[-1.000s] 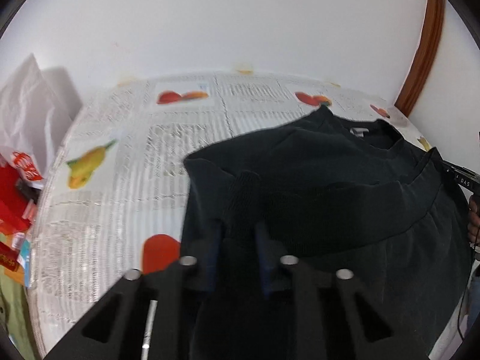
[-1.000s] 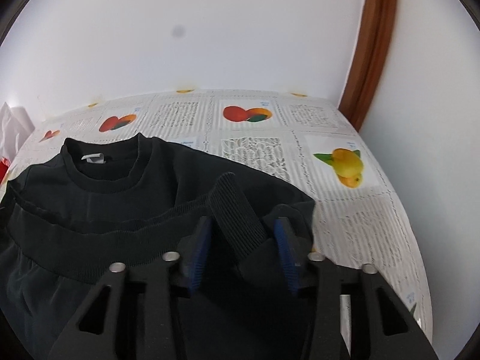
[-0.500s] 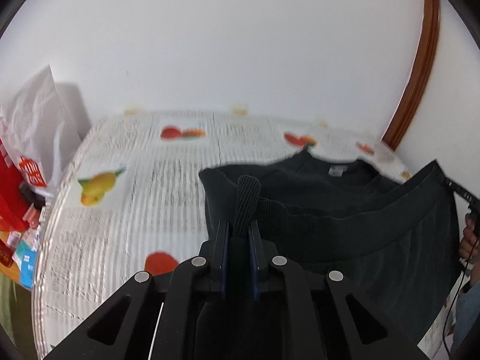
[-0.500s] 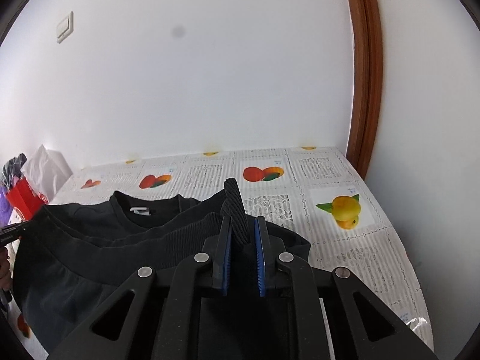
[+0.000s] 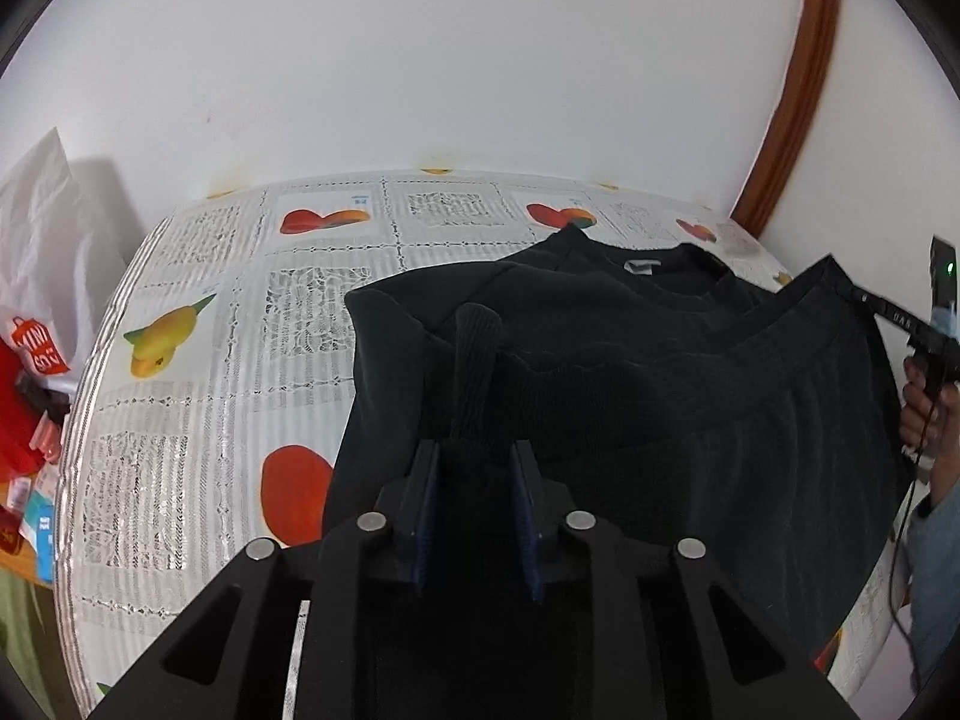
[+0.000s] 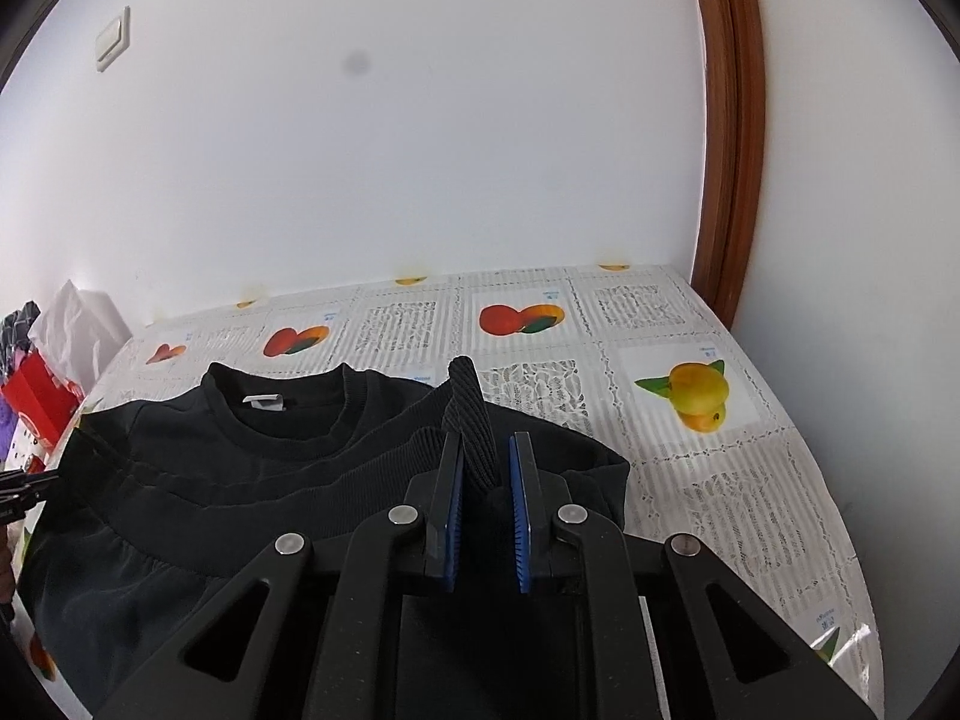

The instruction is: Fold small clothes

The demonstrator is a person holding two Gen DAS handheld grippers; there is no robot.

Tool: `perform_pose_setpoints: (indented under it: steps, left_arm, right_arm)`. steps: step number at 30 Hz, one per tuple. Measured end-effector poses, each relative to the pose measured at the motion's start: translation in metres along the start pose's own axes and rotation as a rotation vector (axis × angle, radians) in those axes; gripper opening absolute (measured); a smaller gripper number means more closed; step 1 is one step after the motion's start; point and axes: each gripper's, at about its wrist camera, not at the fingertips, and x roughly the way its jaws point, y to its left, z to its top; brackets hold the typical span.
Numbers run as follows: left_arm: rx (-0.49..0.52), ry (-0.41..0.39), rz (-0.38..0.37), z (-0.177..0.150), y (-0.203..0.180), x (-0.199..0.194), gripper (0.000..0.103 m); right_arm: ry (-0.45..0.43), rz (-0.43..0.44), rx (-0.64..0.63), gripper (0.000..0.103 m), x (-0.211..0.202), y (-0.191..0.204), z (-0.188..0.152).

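Nearby, red bag (image 5: 36,396) (left edge) — both hand-held grippers, left (image 5: 474,516) loosening, right (image 6: 486,510) clamped, on black sweatshirt (image 6: 288,462).

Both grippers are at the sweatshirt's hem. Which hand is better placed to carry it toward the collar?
Right, probably. The right gripper pinches the ribbed hem of the black sweatshirt near the collar. The left gripper has its jaws opening around the hem, so its hold looks weaker.

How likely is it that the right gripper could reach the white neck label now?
Probably not: the right gripper is shut on the ribbed cuff of the black sweatshirt, though nothing lies over the white neck label.
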Motion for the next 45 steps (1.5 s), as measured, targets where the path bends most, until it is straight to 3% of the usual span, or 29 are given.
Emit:
perform_pose_setpoints:
  steps: [3,6,7,8,9,13,14,16,18,23,26,30,34,36,39,45]
  left_arm:
    - [-0.016,0.003,0.024,0.005,0.006,0.012,0.024]
    - [-0.057,0.021,-0.014,0.012,0.013,0.023,0.034]
    - [-0.062,0.026,-0.018,0.015,0.013,0.026,0.033]
    - [-0.062,0.023,-0.009,0.017,0.011,0.027,0.021]
    - [-0.06,0.004,-0.008,0.018,0.009,0.023,0.008]
    - [-0.083,-0.209,-0.042,0.026,0.006,-0.019,0.009]
    - [-0.113,-0.247,-0.047,0.03,0.009,-0.025,0.009]
    - [-0.137,-0.266,-0.014,0.038,0.013,-0.023,0.009]
    - [-0.139,-0.229,0.024,0.045,0.015,-0.006,0.009]
    - [-0.113,-0.1,0.12,0.044,0.01,0.042,0.009]
    - [-0.112,-0.066,0.138,0.04,0.011,0.053,0.009]
    - [-0.121,-0.042,0.136,0.038,0.014,0.056,0.013]
    - [-0.107,-0.012,0.141,0.035,0.012,0.051,0.018]
    - [-0.098,-0.006,0.142,0.031,0.011,0.044,0.024]
    - [-0.082,-0.002,0.147,0.018,0.013,0.028,0.043]
    - [-0.142,0.047,0.063,-0.026,0.037,0.0,0.046]
  right_arm:
    - [0.0,-0.003,-0.004,0.014,-0.001,0.002,-0.001]
    - [0.004,-0.002,0.002,0.014,-0.003,0.003,-0.002]
    - [0.009,-0.004,0.003,0.014,-0.003,0.003,-0.003]
    - [0.015,-0.005,0.005,0.014,-0.003,0.003,-0.004]
    - [0.025,-0.008,0.007,0.014,-0.002,0.002,-0.005]
    - [-0.006,0.0,-0.001,0.014,-0.01,-0.002,-0.006]
    - [-0.076,0.0,-0.003,0.013,-0.021,-0.005,-0.004]
    - [-0.107,0.032,0.049,0.013,-0.026,-0.018,0.003]
    - [-0.069,0.003,0.077,0.013,-0.013,-0.026,0.009]
    - [0.147,-0.106,0.045,0.013,0.055,-0.03,-0.004]
    - [0.201,-0.133,0.046,0.014,0.075,-0.033,-0.016]
    - [0.2,-0.169,0.008,0.016,0.078,-0.026,-0.016]
    - [0.214,-0.182,-0.015,0.025,0.076,-0.021,-0.015]
    - [0.213,-0.164,-0.01,0.039,0.061,-0.022,-0.015]
    - [0.169,-0.167,-0.011,0.057,0.029,-0.023,-0.023]
    - [0.241,-0.176,0.002,0.058,-0.007,-0.044,-0.061]
